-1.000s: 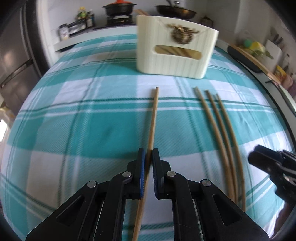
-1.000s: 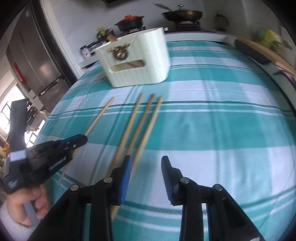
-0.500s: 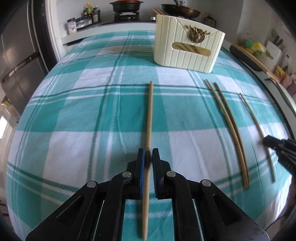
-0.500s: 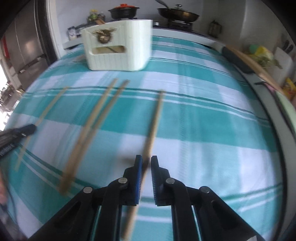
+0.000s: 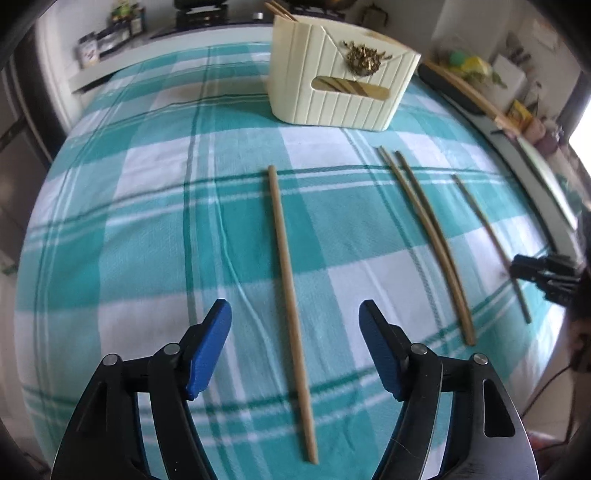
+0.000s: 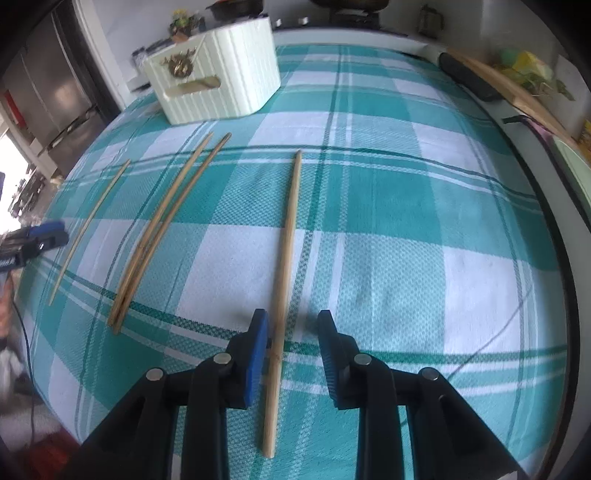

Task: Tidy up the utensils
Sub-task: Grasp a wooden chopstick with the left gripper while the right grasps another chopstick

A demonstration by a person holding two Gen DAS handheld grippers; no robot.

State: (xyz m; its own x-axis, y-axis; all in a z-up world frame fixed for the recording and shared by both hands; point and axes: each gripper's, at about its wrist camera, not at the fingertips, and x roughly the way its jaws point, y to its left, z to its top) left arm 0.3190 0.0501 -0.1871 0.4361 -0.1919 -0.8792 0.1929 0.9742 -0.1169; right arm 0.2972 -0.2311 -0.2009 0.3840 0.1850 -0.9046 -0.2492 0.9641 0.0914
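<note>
Four wooden chopsticks lie on the teal-checked tablecloth (image 5: pixel 147 229). One chopstick (image 5: pixel 288 295) rests flat between the fingers of my left gripper (image 5: pixel 293 306), whose jaws are opening wide and do not touch it. A pair of chopsticks (image 5: pixel 428 229) lies to its right. The rightmost chopstick (image 6: pixel 286 251) lies between the fingers of my right gripper (image 6: pixel 291 314), close to the left pad; these jaws are opening too. The cream utensil holder (image 5: pixel 340 88) stands at the back with sticks inside. In the right wrist view I see the pair (image 6: pixel 166 229), the left chopstick (image 6: pixel 88 229) and the left gripper (image 6: pixel 40 236).
A stove with pots (image 6: pixel 347 5) stands behind the table. A wooden board (image 6: pixel 517 92) and a dark object run along the counter on the right. A steel fridge (image 6: pixel 51 92) is at the left. A thin cable (image 6: pixel 491 339) crosses the cloth near the right.
Both grippers were shut on a chopstick half a second ago; both have opened and the sticks lie on the cloth. The right one was drawn away from the pair.
</note>
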